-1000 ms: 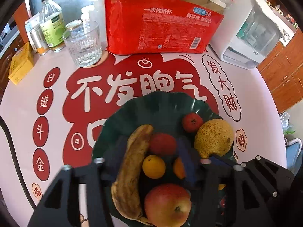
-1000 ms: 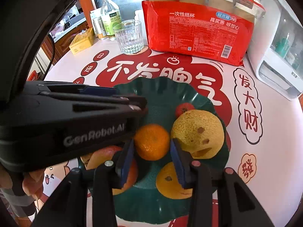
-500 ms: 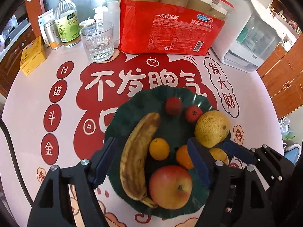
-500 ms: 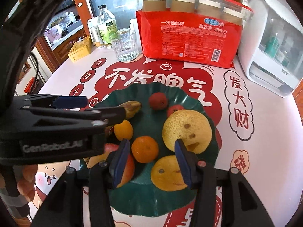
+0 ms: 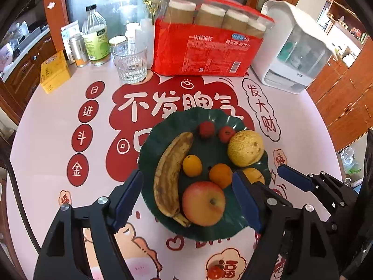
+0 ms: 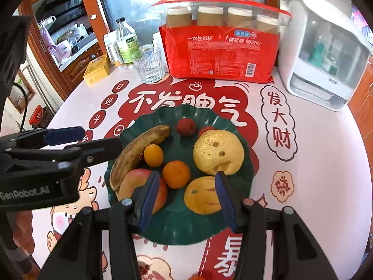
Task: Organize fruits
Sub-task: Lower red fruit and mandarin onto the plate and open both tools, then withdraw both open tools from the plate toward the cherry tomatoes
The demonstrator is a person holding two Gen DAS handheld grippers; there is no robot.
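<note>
Both grippers hang over a dark green scalloped plate (image 5: 160, 135) at ctr of a round table (image 5: 46, 140) w/ pink-and-red printed cover. Left gripper (image 5: 186, 198): jaws spread wide, nothing between pads; blue pads sit either side of the plate's near half. Right gripper (image 6: 185, 197): jaws apart, empty, tips above the plate's near edge; in the right wrist view the left gripper enters from the left side, its tip just over the plate rim. Plate contents: spotted brown banana (image 5: 171, 175) along the left side; red-yellow apple (image 5: 204, 203) at near edge, touching the banana's lower end; small yellow-orange citrus (image 5: 192, 165) beside the banana; orange tangerine (image 5: 220, 175) just right of it; large yellow pear-like fruit (image 5: 246, 148) at right; second yellow fruit (image 6: 201, 194) near right, partly behind a pad in left wrist view; two small red fruits (image 5: 206, 129) at far side, close together. All fruit is on the plate. Behind the plate, well apart: clear glass tumbler (image 5: 130, 63), red pack of paper cups (image 5: 207, 49), white appliance (image 5: 296, 46) at far right, bottles and yellow box (image 5: 54, 71) at far left.
</note>
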